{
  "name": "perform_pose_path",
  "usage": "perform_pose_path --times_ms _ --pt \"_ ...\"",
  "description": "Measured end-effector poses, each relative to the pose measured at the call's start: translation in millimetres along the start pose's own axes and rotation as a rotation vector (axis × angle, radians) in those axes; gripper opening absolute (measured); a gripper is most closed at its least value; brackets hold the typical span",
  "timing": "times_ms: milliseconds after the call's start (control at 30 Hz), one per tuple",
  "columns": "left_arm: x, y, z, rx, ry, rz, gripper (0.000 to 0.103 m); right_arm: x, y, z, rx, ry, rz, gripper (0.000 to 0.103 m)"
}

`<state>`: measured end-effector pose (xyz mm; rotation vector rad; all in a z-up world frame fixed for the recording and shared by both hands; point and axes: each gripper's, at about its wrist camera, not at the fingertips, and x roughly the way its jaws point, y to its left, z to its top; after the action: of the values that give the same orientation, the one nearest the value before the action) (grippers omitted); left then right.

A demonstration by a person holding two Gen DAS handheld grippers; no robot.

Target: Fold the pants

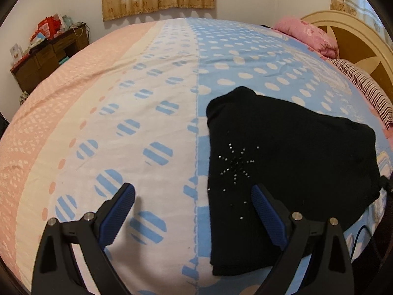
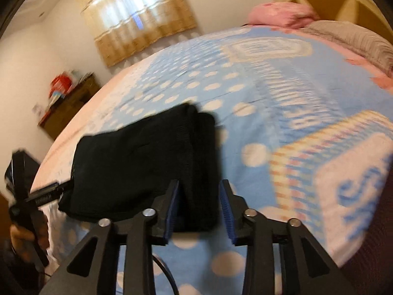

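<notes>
Black pants with a rhinestone star lie folded into a compact pile on the bed. My left gripper is wide open above the pile's left edge; its right finger is over the cloth, its left finger over the bedspread. In the blurred right wrist view the same pants lie ahead. My right gripper is open with the pile's near right edge between its fingers, not pinched. The left gripper's body shows at the pile's left side.
The bedspread is pink, white and blue with dots. A pink pillow and a striped pillow lie by the headboard. A cluttered wooden desk stands at the far left. A cable runs under the right gripper.
</notes>
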<state>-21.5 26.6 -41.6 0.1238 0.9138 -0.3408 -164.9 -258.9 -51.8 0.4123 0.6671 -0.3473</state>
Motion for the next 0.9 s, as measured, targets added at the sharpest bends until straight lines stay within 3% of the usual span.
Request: perform_pose_path --times_ms 33,100,167,200,333,467,567,667,800,900 --pt "-0.3 1.4 -0.4 -0.003 0.001 -0.003 0.098 -10.6 0.2 1.4 -0.020 -0.030 -0.051 0.040" --pt "-1.7 4.1 0.4 -0.017 0.000 -0.005 0.098 -23.2 3.2 5.7 -0.046 -0.072 -0.069 0.045" --pt "-3.4 2.6 4.1 -0.025 -0.010 -0.017 0.098 -24.7 12.4 12.3 -0.051 -0.093 -0.021 0.060" --pt "-3.2 0.6 6.0 -0.023 -0.012 -0.023 0.098 -19.8 19.1 15.7 -0.058 -0.101 0.014 0.061" --pt "-1.9 -11.6 15.7 -0.008 -0.021 -0.049 0.098 15.7 35.7 24.8 -0.079 -0.099 0.041 0.062" --pt "14.3 -20.1 21.2 -0.021 0.029 -0.078 0.098 55.1 34.6 13.2 -0.062 -0.014 -0.004 0.062" --pt "21.9 -22.5 20.1 -0.041 0.050 -0.107 0.098 58.4 30.0 2.3 -0.052 -0.042 0.013 0.063" --pt "25.3 -23.9 18.9 -0.063 0.043 -0.113 0.101 63.6 20.5 -0.1 0.037 -0.004 0.080 0.064" --pt "26.2 -23.7 17.4 -0.066 0.029 -0.139 0.100 67.1 22.4 2.0 0.003 0.035 0.100 0.063" --pt "23.8 -16.6 15.0 -0.095 0.004 -0.183 0.093 66.8 19.2 1.0 0.023 0.041 0.123 0.056"
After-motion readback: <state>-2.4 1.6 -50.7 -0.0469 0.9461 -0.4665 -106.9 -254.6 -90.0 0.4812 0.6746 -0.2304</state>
